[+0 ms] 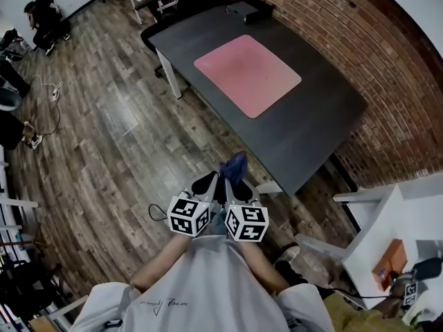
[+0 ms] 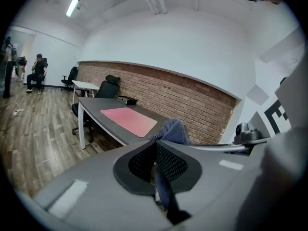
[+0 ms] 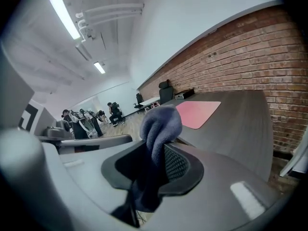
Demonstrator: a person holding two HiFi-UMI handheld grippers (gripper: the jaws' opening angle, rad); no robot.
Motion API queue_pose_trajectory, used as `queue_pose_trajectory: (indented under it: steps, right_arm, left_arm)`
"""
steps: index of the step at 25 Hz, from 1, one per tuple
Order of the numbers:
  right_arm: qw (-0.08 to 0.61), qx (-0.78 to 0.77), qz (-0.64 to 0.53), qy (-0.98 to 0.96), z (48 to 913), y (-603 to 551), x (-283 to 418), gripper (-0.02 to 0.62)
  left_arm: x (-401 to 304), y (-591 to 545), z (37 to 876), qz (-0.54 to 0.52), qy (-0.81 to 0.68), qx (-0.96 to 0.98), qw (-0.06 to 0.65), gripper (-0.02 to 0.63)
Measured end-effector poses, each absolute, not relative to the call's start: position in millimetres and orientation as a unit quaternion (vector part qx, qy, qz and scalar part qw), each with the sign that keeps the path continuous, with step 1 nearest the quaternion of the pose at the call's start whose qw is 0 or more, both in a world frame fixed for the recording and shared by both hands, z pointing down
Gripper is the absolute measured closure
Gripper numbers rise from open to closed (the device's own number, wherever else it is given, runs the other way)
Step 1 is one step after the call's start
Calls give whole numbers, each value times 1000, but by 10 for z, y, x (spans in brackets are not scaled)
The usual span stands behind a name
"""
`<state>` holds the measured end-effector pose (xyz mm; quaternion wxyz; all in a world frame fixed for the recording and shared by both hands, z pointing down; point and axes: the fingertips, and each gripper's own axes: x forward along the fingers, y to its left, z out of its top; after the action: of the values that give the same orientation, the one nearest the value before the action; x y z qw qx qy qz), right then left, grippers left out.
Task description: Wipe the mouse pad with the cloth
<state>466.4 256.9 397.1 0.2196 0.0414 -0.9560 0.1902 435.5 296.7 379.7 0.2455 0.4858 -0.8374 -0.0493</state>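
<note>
The left tool (image 1: 206, 183) and the right tool (image 1: 232, 185) are held side by side close to the person's chest, their marker cubes (image 1: 189, 215) touching or nearly so, above the wooden floor (image 1: 104, 130) and short of the near corner of the worktop (image 1: 325, 116). In the left gripper view the left tool (image 2: 155, 148) is clenched on the blue cloth (image 2: 174, 130): a thin strip of fabric runs down between the closed jaws and a rounded fold bulges out past their tips. In the right gripper view the right tool (image 3: 159, 158) is likewise clamped on the cloth (image 3: 161, 124), which fills the space between its jaws and rises above them in a soft bunch. From the head view the cloth (image 1: 235, 164) shows as a small dark-blue tuft sticking out just beyond the two tool tips, in the air and well apart from the pink mouse pad (image 1: 248, 75). The mouse pad lies flat near the middle of the dark worktop, with bare surface all around it, and is touched by nothing. A small black box (image 1: 250, 12) sits at the far end of the worktop, close to the brick wall (image 1: 360, 40) that runs along its far side. To the person's right stands a white table (image 1: 374, 234) with an orange object (image 1: 389, 261) on it.
</note>
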Motion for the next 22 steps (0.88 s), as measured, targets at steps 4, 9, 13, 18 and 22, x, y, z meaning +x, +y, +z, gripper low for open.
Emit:
queue_pose_trajectory:
  steps: [4,9,13,18,22]
  right_arm:
    - [210,43,192,-958,3889,2287,4357,497]
    - [203,31,198,-959,3893,1888,4051,494]
    - [192,32,199,-960,3887,1726,3933,492]
    - [195,33,203,-959,3946,1683,3851,492]
    - [225,25,200,-953,4123,1813,3798,492]
  left_arm:
    - [4039,2781,3778,-54,-848,469,241,595]
    - [3826,2414,3880,-56,-851,462,244,595]
    - [3724,2209,3883,-59,-849,467,239,594]
    - [3633,2148,3990,-61,-847,460,258,594]
    - [3642,2217,4141,-75,-837,458,290,594]
